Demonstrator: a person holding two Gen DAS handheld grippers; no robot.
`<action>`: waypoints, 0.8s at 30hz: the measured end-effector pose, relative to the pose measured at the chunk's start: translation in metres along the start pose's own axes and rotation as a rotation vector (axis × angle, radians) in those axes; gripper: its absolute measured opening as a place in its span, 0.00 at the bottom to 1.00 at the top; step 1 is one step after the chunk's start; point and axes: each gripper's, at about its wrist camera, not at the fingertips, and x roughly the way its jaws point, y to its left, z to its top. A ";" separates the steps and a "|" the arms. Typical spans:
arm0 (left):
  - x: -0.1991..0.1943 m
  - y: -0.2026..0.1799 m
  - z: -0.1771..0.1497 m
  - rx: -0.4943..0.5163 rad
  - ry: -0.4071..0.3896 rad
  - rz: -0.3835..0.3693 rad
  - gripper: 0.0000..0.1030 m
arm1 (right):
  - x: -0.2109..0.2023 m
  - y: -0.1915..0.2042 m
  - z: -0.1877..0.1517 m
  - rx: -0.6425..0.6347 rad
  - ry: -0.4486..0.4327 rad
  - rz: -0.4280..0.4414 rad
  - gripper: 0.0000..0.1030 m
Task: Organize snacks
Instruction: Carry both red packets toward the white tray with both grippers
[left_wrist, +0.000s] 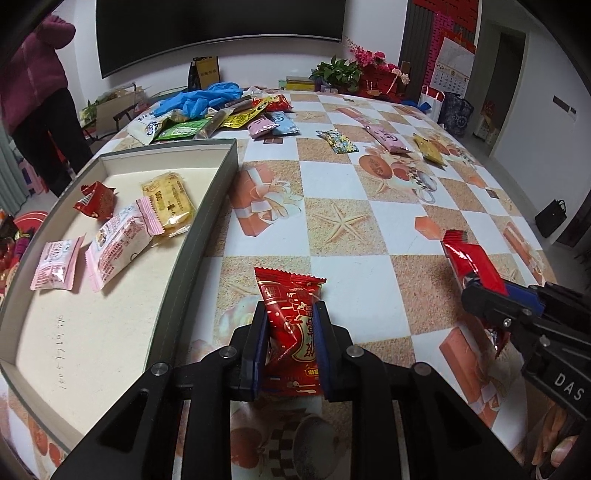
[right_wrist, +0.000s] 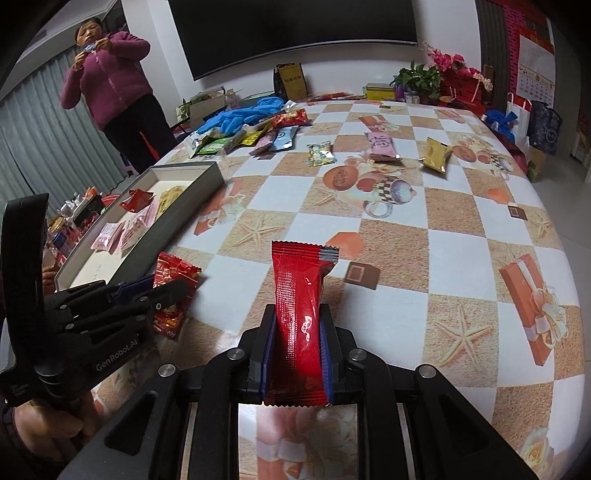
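Note:
My left gripper (left_wrist: 291, 321) is shut on a red snack packet with gold print (left_wrist: 293, 325), held just right of the grey tray (left_wrist: 207, 229). The tray holds several packets: a red one (left_wrist: 96, 199), a yellow one (left_wrist: 171, 201) and two pink-white ones (left_wrist: 122, 240). My right gripper (right_wrist: 297, 325) is shut on a plain red snack packet (right_wrist: 301, 310) above the table; it also shows in the left wrist view (left_wrist: 476, 269). The left gripper with its packet shows in the right wrist view (right_wrist: 173, 291).
A pile of snack packets (left_wrist: 236, 114) and blue gloves (left_wrist: 203, 98) lie at the table's far side. Loose packets (left_wrist: 338, 140) (left_wrist: 389, 138) (left_wrist: 428, 147) lie mid-table. A person (right_wrist: 114, 92) stands beyond the tray. Flowers and boxes (left_wrist: 369, 70) stand at the far edge.

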 end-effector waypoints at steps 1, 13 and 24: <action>-0.001 0.000 0.000 0.001 0.000 0.002 0.24 | 0.000 0.002 0.000 -0.003 0.004 0.002 0.21; -0.044 0.023 -0.002 -0.030 -0.048 0.031 0.24 | 0.001 0.039 0.004 -0.071 0.036 0.083 0.21; -0.084 0.100 -0.004 -0.204 -0.111 0.103 0.24 | 0.008 0.114 0.017 -0.226 0.039 0.169 0.21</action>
